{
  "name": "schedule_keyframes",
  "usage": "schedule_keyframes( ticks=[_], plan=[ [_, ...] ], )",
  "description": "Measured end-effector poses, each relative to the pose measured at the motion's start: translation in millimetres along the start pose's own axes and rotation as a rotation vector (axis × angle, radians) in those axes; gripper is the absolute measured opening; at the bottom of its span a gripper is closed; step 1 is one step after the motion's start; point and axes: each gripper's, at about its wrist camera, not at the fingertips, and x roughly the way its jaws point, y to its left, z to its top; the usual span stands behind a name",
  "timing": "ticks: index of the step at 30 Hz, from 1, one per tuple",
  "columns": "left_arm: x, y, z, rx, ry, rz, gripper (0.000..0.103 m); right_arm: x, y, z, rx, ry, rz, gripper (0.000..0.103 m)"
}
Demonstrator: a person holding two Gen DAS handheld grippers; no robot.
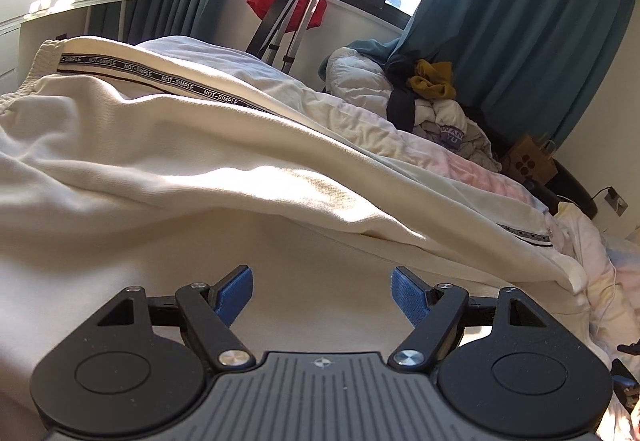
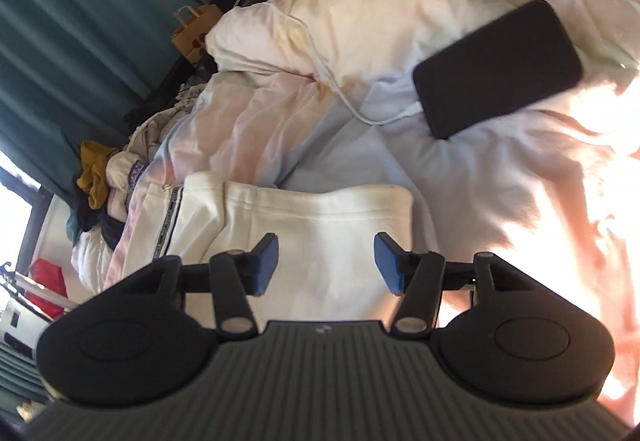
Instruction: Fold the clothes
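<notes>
Cream trousers [image 2: 320,225] lie just beside charging phone [image 2: 496,69].

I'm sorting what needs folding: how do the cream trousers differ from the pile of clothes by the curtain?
The cream trousers lie spread out along the bed, while the pile of clothes sits bunched in a heap. The trousers are one pale colour with a black lettered stripe; the pile mixes mustard, black, white and purple pieces. The trousers lie right in front of the open left gripper; the pile is far off. Both are unfolded.

Right tool [image 2: 325,261] spread, over cream trousers [image 2: 320,217]
</notes>
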Motion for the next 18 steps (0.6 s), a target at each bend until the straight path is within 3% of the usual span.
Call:
schedule_keyframes(
  ticks=[3, 6, 12, 18],
  plan=[
    [-22, 4, -4, -0.016, -0.019, 0.039, 0.078, -1, -27, -7, 0.096, 0.109, 0.002, 0.056],
    [-40, 11, -2, -0.055, -0.039, 0.069, 0.078, -1, -50, -11, 0.222, 0.175, 0.073, 0.056],
    [-66, 26, 4, -0.142, -0.056, 0.063, 0.079, 4, -46, -9, 0.180, 0.133, 0.059, 0.055],
    [-56, 25, 6, -0.161, -0.033, 0.024, 0.079, 25, -36, -1, 0.093, 0.128, 0.052, 0.052]
  ],
)
